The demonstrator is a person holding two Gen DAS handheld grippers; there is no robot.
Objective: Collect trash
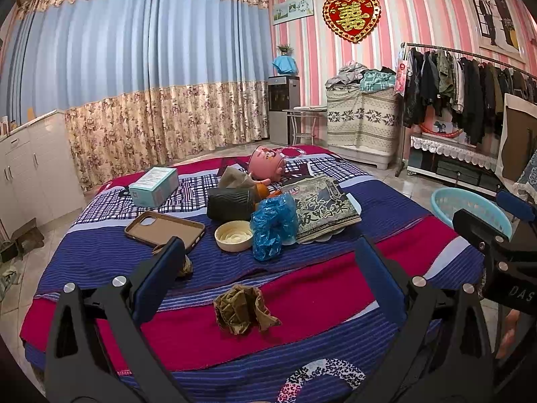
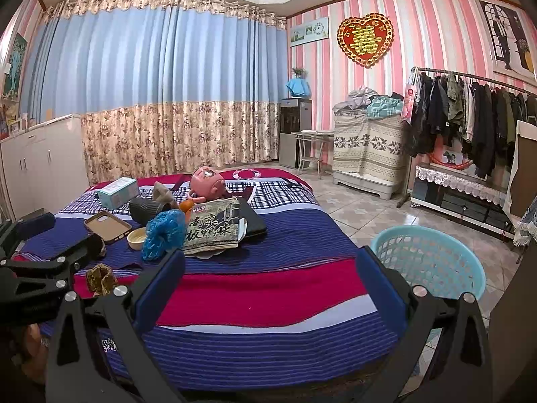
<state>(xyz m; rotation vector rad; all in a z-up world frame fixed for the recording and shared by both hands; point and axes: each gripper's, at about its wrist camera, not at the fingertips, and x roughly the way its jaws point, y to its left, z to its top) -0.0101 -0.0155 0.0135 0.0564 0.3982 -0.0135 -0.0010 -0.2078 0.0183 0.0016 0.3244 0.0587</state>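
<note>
Left wrist view: crumpled brown paper wad point(image 1: 244, 309), creased, olive-tan, lies on the bed's point(image 1: 319, 288) red stripe, between my left gripper's point(image 1: 268, 252) spread fingers, nearer me than the tips, not touched. Blue plastic bag point(image 1: 272, 226) sits further back beside a cream lid point(image 1: 234, 235).

Right wrist view: my right gripper point(image 2: 270, 263) gapes wide, empty, over the bed. Wad point(image 2: 100, 280) is off left; turquoise basket point(image 2: 433, 262) right, on the floor.

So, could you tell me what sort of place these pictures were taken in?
Most likely a bedroom in a home: a bed with a striped cover fills the middle, a rack of hanging clothes stands along the pink striped wall, and long curtains cover the far side.
</note>
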